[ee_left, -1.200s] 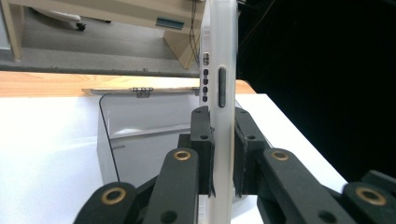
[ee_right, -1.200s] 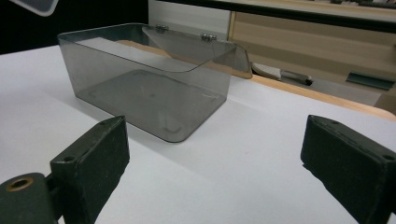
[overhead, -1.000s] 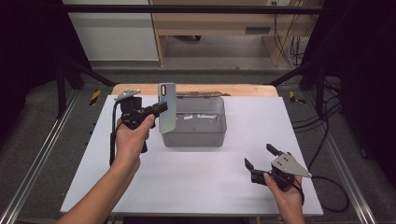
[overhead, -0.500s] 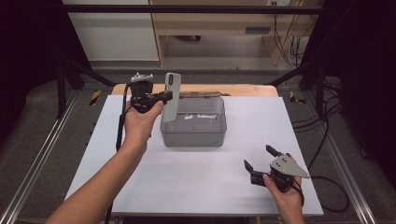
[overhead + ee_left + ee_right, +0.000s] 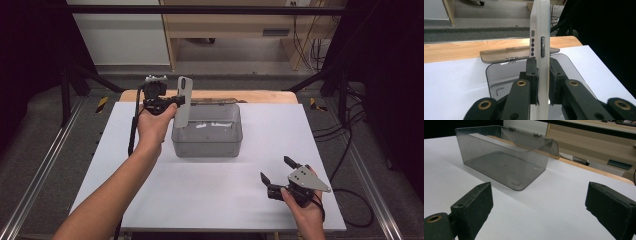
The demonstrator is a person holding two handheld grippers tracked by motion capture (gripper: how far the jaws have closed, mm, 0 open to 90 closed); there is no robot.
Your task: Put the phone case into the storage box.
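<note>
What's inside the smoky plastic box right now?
The box stands open, lid folded back. On its floor lies a small hex key, near the left wall in the left gripper view. The held phone and left gripper hide the box's middle.

A white tabletop (image 5: 210, 195) is sitting on a wooden board (image 5: 260, 96). Black cables (image 5: 345, 150) are trailing across the grey floor (image 5: 45, 145).

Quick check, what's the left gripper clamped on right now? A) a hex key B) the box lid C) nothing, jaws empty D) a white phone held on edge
D: in the left gripper view the left gripper has its jaws pressed on both faces of the upright phone, above the open smoky box.
</note>
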